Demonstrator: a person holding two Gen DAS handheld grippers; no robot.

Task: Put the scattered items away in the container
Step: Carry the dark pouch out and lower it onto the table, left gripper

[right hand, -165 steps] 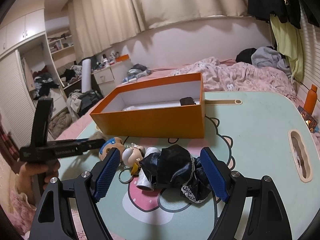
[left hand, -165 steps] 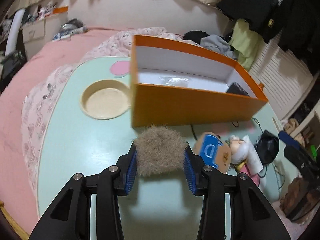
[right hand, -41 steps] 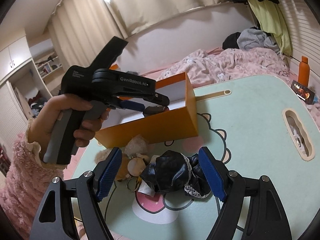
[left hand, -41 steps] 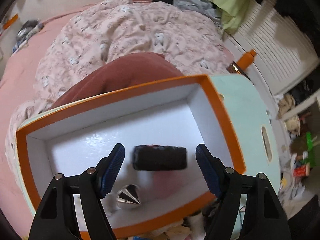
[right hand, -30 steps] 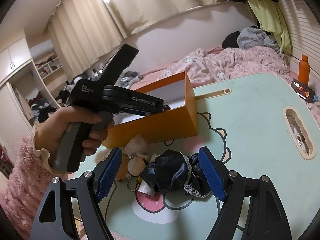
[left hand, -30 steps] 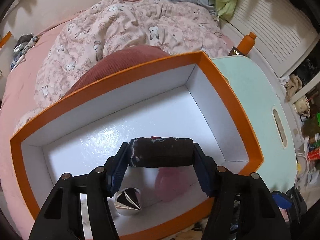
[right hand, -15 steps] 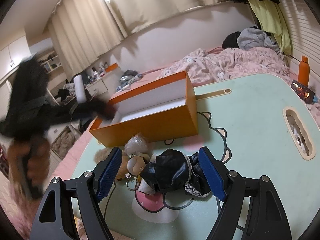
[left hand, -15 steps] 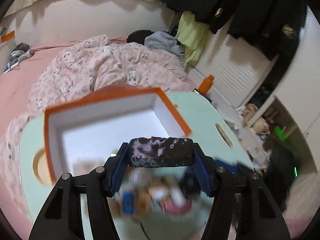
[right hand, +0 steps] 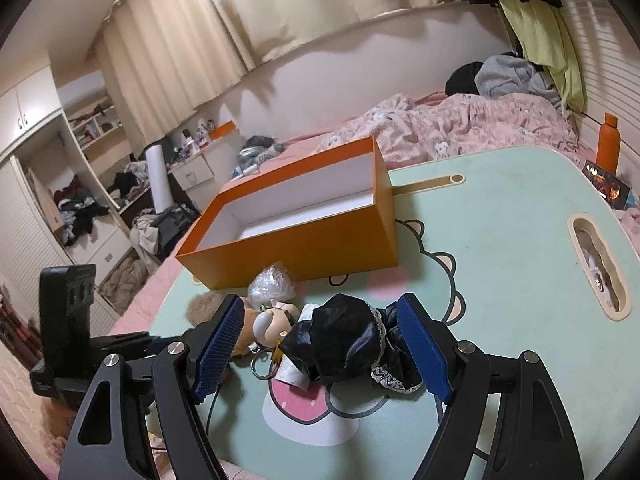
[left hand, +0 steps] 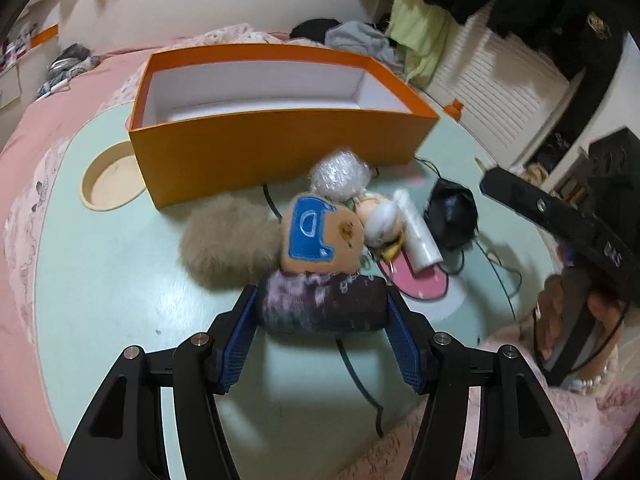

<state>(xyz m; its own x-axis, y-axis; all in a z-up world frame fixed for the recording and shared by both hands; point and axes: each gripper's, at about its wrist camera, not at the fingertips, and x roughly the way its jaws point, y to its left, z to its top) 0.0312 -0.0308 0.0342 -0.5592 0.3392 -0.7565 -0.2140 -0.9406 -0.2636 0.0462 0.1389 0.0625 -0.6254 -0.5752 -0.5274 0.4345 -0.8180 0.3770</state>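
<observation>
My left gripper (left hand: 319, 300) is shut on a dark patterned pouch (left hand: 320, 308), held just above the mint table (left hand: 100, 280) on the near side of a pile. The pile holds a fluffy beige ball (left hand: 228, 246), a brown plush with a blue patch (left hand: 318, 236), a bubble-wrap ball (left hand: 340, 178), a small doll (left hand: 380, 220), a clear roll (left hand: 418, 236) and a black lacy cloth (left hand: 454, 216). Behind them stands the orange box (left hand: 276, 148), white inside. My right gripper (right hand: 320, 302) is open, low over the table, with the black lacy cloth (right hand: 344, 340) between its pads.
The orange box (right hand: 304, 248) sits left of centre in the right wrist view. A round recess (left hand: 112, 182) lies left of the box and a slot cut-out (right hand: 600, 264) at the table's right. A black cable (left hand: 360, 380) runs along the near edge. A bed with a pink quilt (right hand: 460, 128) is behind.
The left gripper closed on the dark pouch inside the box, lifted it out and carried it back over the near side of the table. The right gripper has not moved.
</observation>
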